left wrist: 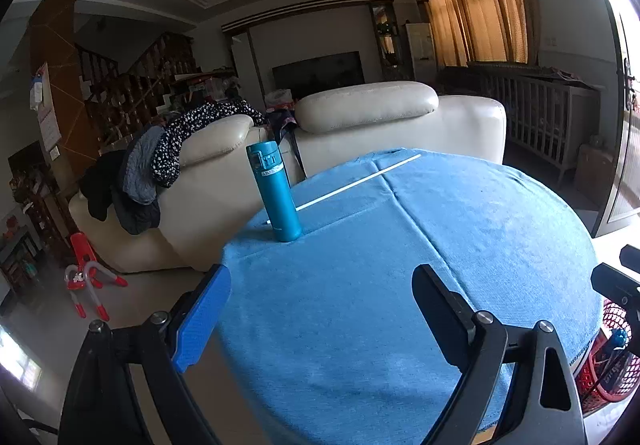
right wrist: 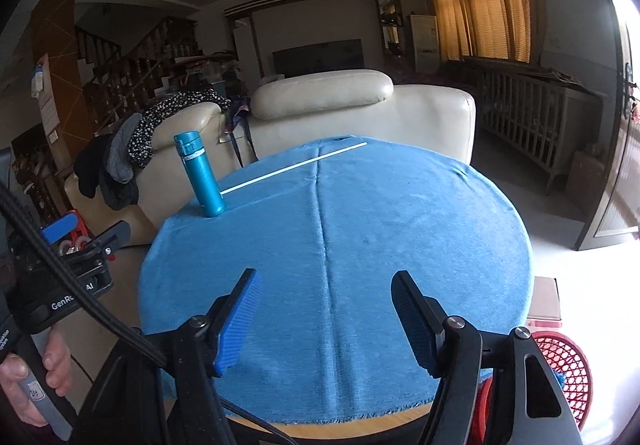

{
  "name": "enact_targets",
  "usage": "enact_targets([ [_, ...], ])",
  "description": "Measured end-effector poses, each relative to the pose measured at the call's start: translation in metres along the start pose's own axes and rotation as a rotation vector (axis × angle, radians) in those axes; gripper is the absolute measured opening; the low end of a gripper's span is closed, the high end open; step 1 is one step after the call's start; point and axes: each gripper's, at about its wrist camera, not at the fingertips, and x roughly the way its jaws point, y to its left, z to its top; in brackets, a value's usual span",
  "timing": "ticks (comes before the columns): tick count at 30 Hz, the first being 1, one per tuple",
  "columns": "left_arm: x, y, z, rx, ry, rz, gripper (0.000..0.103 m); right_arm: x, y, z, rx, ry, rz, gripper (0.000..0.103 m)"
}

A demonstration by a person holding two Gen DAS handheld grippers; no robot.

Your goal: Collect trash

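Clearance over the round table: mostly open, two obstacles at the far left.

My left gripper (left wrist: 320,309) and right gripper (right wrist: 326,309) face bare blue tablecloth (right wrist: 400,229). An upright teal metal flask (right wrist: 200,175) stands near the far-left edge, a thin white rod (right wrist: 294,167) lying just behind it. A red mesh plastic basket (right wrist: 568,369) sits low beside the table's right side.

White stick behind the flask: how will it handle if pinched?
The stick is long and thin, so probably light and may flex. It looks round, so a nudge could roll it on the cloth. Lying flat, it offers little height to grip.
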Motion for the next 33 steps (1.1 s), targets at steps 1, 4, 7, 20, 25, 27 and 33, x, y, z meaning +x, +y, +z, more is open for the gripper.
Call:
enact_targets([
  [1,-0.002,0.000,0.000,-0.003,-0.003,0.001,0.092,-0.001,0.001,0.000,0.000,-0.002,0.002,0.071],
  [4,-0.004,0.000,0.001,0.003,-0.006,0.003,0.092,-0.002,0.001,0.000,0.000,-0.009,0.002,0.071],
  [7,-0.005,-0.002,0.002,0.006,-0.006,0.003,0.092,-0.005,-0.001,0.000,0.004,-0.016,0.004,0.071],
  [20,-0.010,-0.011,0.006,0.024,-0.002,-0.001,0.092,-0.009,-0.012,0.002,0.025,-0.023,0.001,0.071],
  [25,-0.011,-0.016,0.008,0.027,0.007,-0.006,0.092,-0.009,-0.012,0.001,0.016,-0.026,-0.010,0.071],
  [27,-0.012,-0.018,0.008,0.032,0.005,-0.011,0.092,-0.009,-0.013,0.001,0.012,-0.031,-0.015,0.071],
  [33,-0.016,-0.025,0.007,0.050,0.007,-0.010,0.092,-0.010,-0.019,0.000,0.026,-0.041,-0.018,0.071],
])
